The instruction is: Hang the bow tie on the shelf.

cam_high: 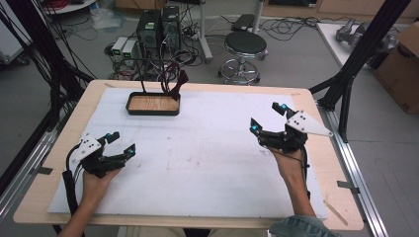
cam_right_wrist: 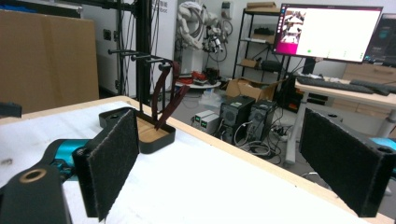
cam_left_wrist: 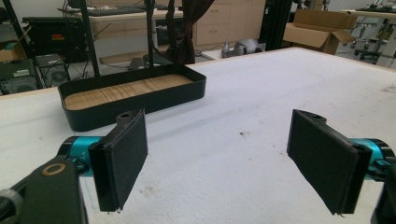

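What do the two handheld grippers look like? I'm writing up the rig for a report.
Both the left gripper and right gripper are black, with teal joints, flat jaws faced in dark felt-like pads, and a grey three-cornered plate on top. A black cable trails from the left one. A denim sleeve shows at the right arm.

Beyond my tongs, past the far edge of the tabletop (cam_high: 316,163), I see a grey floor (cam_high: 291,54) with tangled cables, two computer towers (cam_high: 159,27), a round black stool (cam_high: 245,44), and a lit monitor (cam_right_wrist: 327,31).
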A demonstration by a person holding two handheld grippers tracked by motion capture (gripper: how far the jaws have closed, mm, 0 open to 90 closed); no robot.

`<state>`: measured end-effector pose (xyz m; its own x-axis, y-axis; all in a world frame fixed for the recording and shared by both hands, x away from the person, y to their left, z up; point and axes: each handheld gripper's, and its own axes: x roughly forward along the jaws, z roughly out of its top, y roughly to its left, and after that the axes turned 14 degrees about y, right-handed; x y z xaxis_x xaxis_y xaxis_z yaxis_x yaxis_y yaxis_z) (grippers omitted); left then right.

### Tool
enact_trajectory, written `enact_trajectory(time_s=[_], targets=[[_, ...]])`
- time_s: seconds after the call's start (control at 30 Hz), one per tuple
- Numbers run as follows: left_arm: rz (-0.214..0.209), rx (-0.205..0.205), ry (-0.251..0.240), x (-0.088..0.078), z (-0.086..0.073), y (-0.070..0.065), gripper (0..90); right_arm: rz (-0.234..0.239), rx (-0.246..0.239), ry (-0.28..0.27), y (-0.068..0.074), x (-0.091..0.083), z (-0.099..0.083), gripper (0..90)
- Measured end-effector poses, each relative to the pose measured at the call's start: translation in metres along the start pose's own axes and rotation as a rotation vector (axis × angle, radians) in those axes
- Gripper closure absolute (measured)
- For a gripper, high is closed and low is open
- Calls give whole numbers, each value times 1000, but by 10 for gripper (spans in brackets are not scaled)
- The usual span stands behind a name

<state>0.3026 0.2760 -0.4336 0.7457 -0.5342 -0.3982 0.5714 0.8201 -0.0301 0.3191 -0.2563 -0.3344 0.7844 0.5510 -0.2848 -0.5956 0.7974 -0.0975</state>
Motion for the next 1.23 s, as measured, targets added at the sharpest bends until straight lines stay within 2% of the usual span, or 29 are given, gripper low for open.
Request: enact_trajectory(time_s=[0.03,0.07,0.17,0.2,0.23,0.37,0.4,0.43,0.5,0.53,0.57,0.63,0.67,0.73,0.77,0.8,0.87,0.93,0.97,1.1,1.23], targets=[[1,0,0,0,0,0,207,4,1,16,0,-2,-3,110],[3,2,-1,0,0,0,207,4,-1,4,2,-6,-13,110],[3,-1,-1,-1,0,0,207,-1,9,27,3,-10,-28,110],[4,-1,-1,-1,0,0,207,-1,9,27,3,-10,-28,110],[5,-1,-1,-1,0,0,207,-14,14,36,2,-12,-39,109],[5,-2,1,-1,0,0,207,-28,63,47,0,-16,-62,109],[5,0,3,-1,0,0,207,-28,63,47,0,-16,-62,109],[5,0,2,-1,0,0,206,-33,66,46,-1,-17,-72,109],[7,1,0,-1,0,0,206,-34,76,49,-1,-17,-77,109],[9,1,0,-1,0,0,206,-39,89,86,-1,-17,-85,87],[12,3,0,-1,0,0,206,-39,89,86,-1,-17,-85,87],[15,2,0,-1,0,0,206,-41,115,129,-1,-14,-87,21],[16,1,-2,-1,0,0,206,-33,132,156,-1,-12,-88,21],[16,2,-1,-1,0,0,206,-31,143,173,1,-11,-89,21],[16,4,-1,-1,0,0,206,-28,155,216,3,-9,-90,21],[16,4,0,-1,0,0,206,-28,155,216,3,-9,-90,21],[15,3,0,-1,0,0,206,-16,179,266,6,-5,-92,21],[14,4,2,-1,0,0,206,-15,179,279,7,-4,-93,21],[14,4,1,-1,0,0,206,-29,165,288,9,-2,-93,21],[14,7,4,-1,0,0,207,-28,157,291,11,-1,-92,22],[17,6,4,-1,0,0,206,-20,173,289,11,-1,-92,23]])
